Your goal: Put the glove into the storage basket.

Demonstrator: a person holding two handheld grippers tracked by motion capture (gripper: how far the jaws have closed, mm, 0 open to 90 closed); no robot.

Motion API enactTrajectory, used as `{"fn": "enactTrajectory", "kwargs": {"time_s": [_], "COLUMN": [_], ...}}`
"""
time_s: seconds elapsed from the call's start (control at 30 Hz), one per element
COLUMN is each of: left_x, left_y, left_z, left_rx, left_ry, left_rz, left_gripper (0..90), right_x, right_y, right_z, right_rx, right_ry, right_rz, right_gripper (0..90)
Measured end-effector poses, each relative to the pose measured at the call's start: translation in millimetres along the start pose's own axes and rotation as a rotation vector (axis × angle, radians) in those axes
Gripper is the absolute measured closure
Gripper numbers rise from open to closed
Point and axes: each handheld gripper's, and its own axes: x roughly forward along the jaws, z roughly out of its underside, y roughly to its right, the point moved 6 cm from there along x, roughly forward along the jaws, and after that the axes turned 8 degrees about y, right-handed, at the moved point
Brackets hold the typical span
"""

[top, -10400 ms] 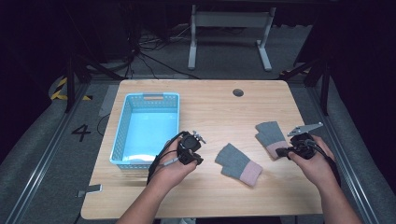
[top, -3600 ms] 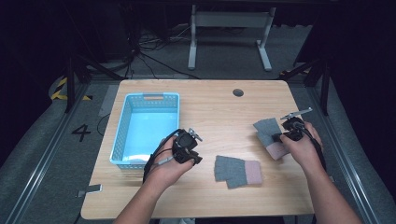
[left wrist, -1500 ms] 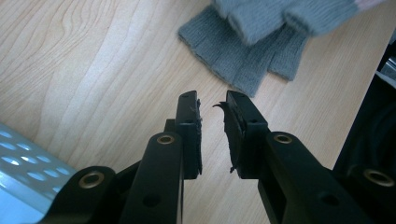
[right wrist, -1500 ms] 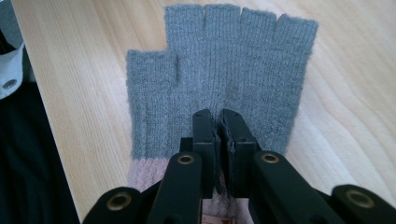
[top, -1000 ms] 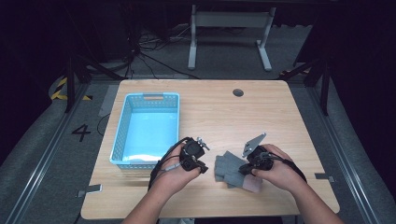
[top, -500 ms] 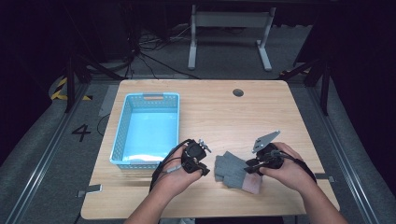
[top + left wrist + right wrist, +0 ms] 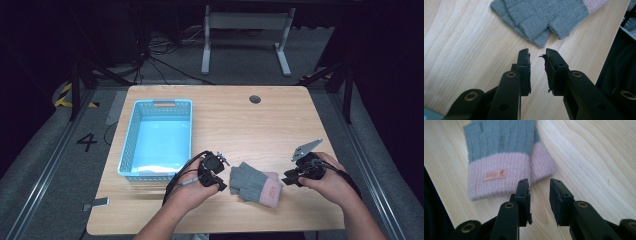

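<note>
Two grey gloves (image 7: 256,183) with pink cuffs lie one on top of the other on the wooden worktop (image 7: 235,125), low in the middle of the high view. The finger ends point to the left of the frame and the pink cuffs to the right. The top glove has a small orange tag on its cuff.

The left tongs (image 7: 219,181) sit just left of the gloves, near the finger ends. In the left gripper view the left tongs (image 7: 537,53) are open a little, with nothing between the jaws, and the glove fingers (image 7: 544,17) lie just past the tips, not touching.

The right tongs (image 7: 289,177) sit just right of the pink cuffs. In the right gripper view the right tongs (image 7: 539,182) are open a bit wider and hold nothing. The cuffs (image 7: 499,176) lie right in front of the tips.

A blue basket (image 7: 131,145) stands at the left of the worktop, well apart from the gloves.
</note>
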Motion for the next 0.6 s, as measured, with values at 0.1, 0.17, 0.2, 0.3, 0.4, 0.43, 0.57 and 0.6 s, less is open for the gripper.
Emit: {"fn": "enactTrajectory", "kwargs": {"time_s": [0.1, 0.17, 0.2, 0.3, 0.4, 0.43, 0.57, 0.6], "left_x": [2.9, 4.9, 6.1, 9.6, 12.7, 14.2, 18.4, 19.6], "left_y": [0.3, 0.5, 0.6, 0.4, 0.1, -0.4, -0.4, -0.5], "left_z": [-0.5, -0.6, -0.5, -0.5, -0.5, -0.7, -1.3, -1.5], "left_rx": [0.003, 0.004, 0.005, 0.007, 0.008, 0.016, 0.017, 0.014], "left_ry": [-0.005, -0.011, -0.016, -0.027, -0.038, -0.042, -0.046, -0.043], "left_rz": [0.003, 0.006, 0.008, 0.014, 0.011, 0.012, 0.012, 0.011], "left_gripper": [74.0, 73.9, 73.6, 73.0, 72.3, 72.0, 72.1, 72.1], "right_x": [-0.5, 0.1, 1.1, 3.7, 6.5, 7.9, 13.2, 14.3], "right_y": [1.3, 0.7, 0.1, -1.3, -2.7, -3.9, -6.3, -6.5], "right_z": [4.6, 7.3, 8.4, 11.8, 14.3, 14.7, 15.9, 16.1], "right_rx": [0.005, 0.000, -0.001, -0.020, -0.027, -0.027, -0.044, -0.044], "right_ry": [-0.016, -0.036, -0.043, -0.073, -0.092, -0.096, -0.106, -0.107], "right_rz": [-0.006, -0.014, -0.016, -0.032, -0.041, -0.044, -0.056, -0.056], "right_gripper": [70.7, 71.4, 71.5, 72.9, 72.6, 72.2, 72.2, 72.2]}}
